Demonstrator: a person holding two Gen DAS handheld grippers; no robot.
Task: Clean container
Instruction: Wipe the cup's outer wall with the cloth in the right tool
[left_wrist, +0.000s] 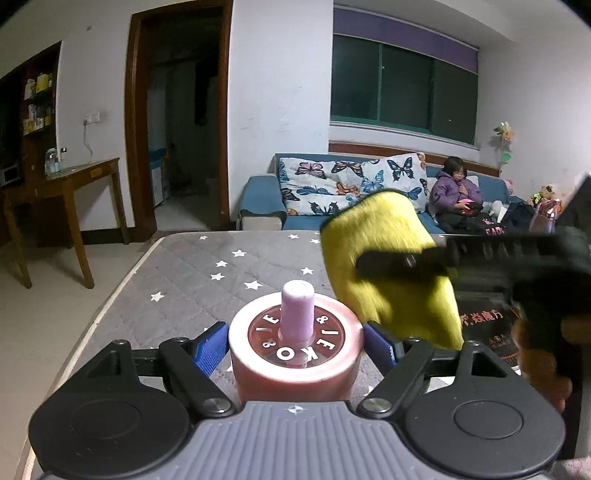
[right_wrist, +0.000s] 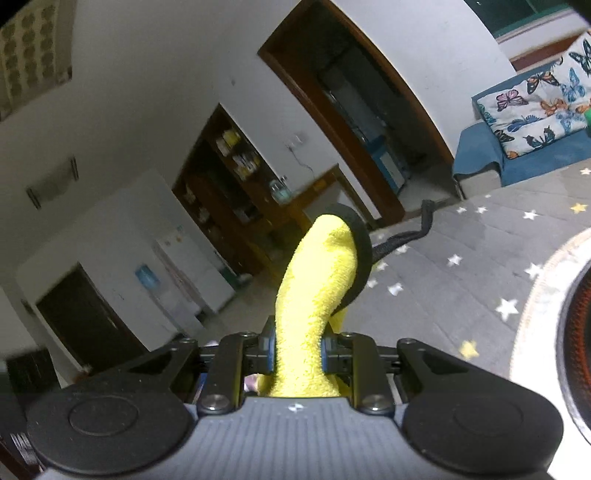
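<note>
Pink round plastic container (left_wrist: 295, 354) w/ lettered lid and a pale purple spout stands upright on the grey star-print quilted mattress (left_wrist: 192, 273), between the blue-padded fingers of the left gripper (left_wrist: 295, 349); pads sit at its sides, contact can't be confirmed, esp. on the right. Right gripper (right_wrist: 297, 350) fingers are clamped together on a fuzzy yellow cloth (right_wrist: 317, 291), held up just right of the container.
</note>
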